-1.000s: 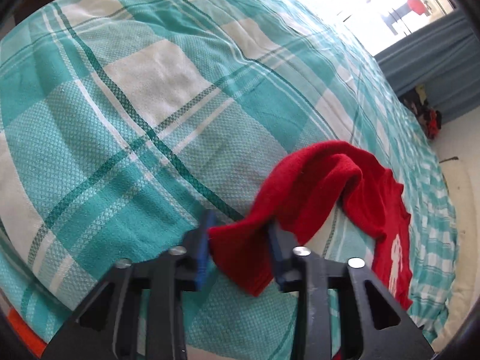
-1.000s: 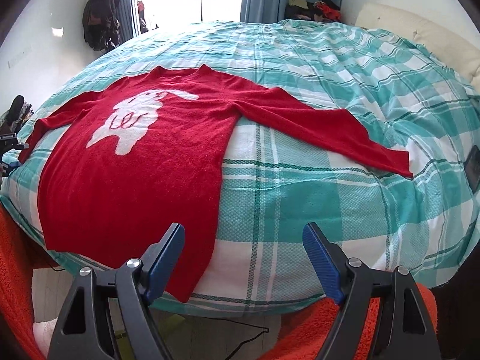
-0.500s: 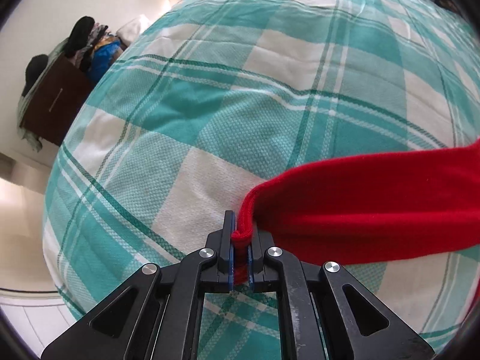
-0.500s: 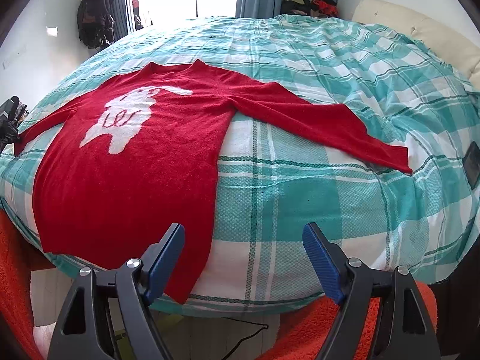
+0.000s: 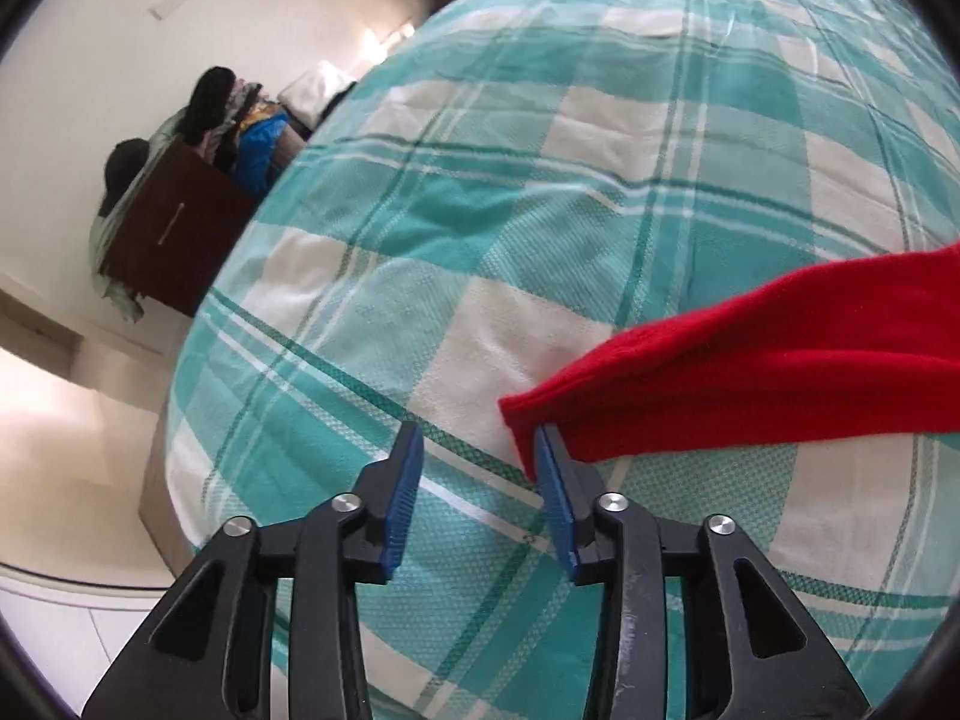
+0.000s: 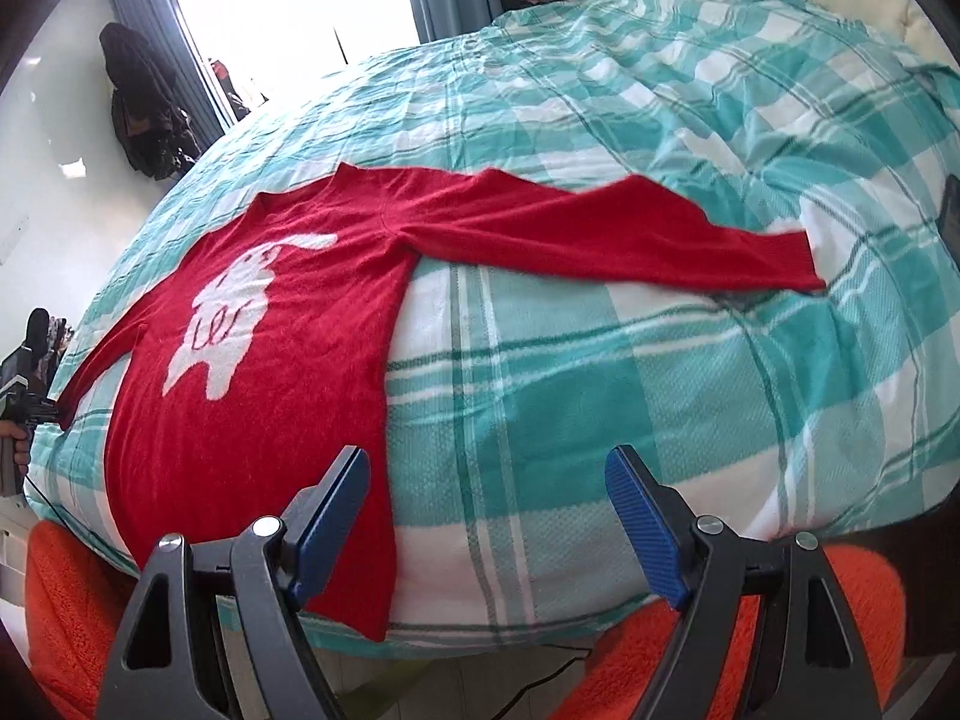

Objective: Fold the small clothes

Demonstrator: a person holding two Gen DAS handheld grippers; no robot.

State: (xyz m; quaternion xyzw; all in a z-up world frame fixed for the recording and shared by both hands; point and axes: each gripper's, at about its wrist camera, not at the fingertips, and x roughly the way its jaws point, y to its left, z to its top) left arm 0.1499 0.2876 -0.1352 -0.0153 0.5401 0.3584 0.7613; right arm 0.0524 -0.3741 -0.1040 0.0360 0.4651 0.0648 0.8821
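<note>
Both grippers gape empty, left (image 5: 477,456) just beside the cuff (image 5: 528,414), right (image 6: 486,483) over the hem, and the sweater (image 6: 270,324) lies spread flat on the bed (image 6: 600,396), sleeves out, no fold made yet.

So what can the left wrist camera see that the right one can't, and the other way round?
Only the left view shows the dark cabinet piled with clothes, and the cuff up close beside the open left claw. Only the right view shows the whole sweater, its white figure, the window and the open right claw. Both show the checked bedspread and the red sleeve.
</note>
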